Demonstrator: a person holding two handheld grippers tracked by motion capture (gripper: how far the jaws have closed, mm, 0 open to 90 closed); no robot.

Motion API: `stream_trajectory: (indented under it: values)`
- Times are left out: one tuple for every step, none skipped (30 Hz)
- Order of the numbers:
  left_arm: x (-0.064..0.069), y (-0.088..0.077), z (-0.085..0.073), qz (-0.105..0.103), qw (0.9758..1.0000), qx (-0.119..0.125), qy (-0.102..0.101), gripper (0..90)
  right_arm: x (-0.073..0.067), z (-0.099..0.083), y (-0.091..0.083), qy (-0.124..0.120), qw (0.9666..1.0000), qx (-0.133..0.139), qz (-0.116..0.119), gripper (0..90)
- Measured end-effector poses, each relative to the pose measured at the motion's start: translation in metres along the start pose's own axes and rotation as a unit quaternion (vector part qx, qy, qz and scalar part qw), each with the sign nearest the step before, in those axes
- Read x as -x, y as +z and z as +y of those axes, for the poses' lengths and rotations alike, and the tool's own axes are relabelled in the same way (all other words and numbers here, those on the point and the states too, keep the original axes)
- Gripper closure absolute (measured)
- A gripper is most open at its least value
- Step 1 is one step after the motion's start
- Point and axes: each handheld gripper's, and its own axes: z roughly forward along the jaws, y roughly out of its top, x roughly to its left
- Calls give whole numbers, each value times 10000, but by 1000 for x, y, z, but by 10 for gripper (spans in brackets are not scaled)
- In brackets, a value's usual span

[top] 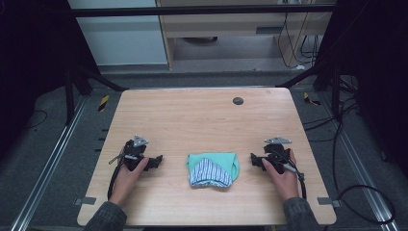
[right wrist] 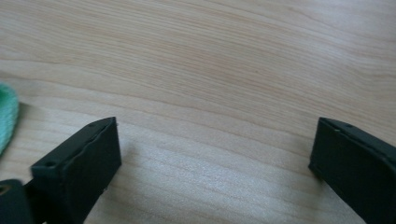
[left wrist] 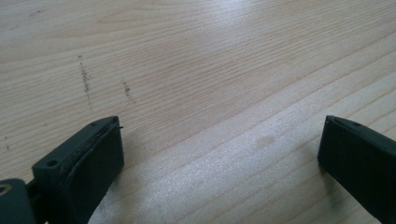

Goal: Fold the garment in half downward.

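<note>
Near the table's (top: pixel 159 202) front edge, a folded green cloth (top: pixel 212 169) with a striped flap lies midway between the left gripper (top: pixel 155 162) and right gripper (top: pixel 255 159), each just beside it without touching. Both sets of jaws stand wide apart over bare wood, holding nothing. Toward the far edge, right of centre, sits a small dark round disc (top: pixel 237 101), well apart from everything.

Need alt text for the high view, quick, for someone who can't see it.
A small folded green cloth with a blue-and-white striped panel lies near the front of a light wooden table. An open left hand-held gripper and open right hand-held gripper rest on either side, clear of it.
</note>
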Motion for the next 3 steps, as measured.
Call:
stream_trajectory:
  values:
    - [0, 0, 0, -2, 10000, 1, -2, 0, -1, 0, 0, 77, 10000, -20, -34, 2]
    - [0, 0, 0, -3, 10000, -2, 1, 0, -1, 0, 0, 78, 10000, -22, -57, 2]
    - [0, 0, 0, -2, 10000, 1, -5, 0, -1, 0, 0, 81, 9999, -19, -59, 3]
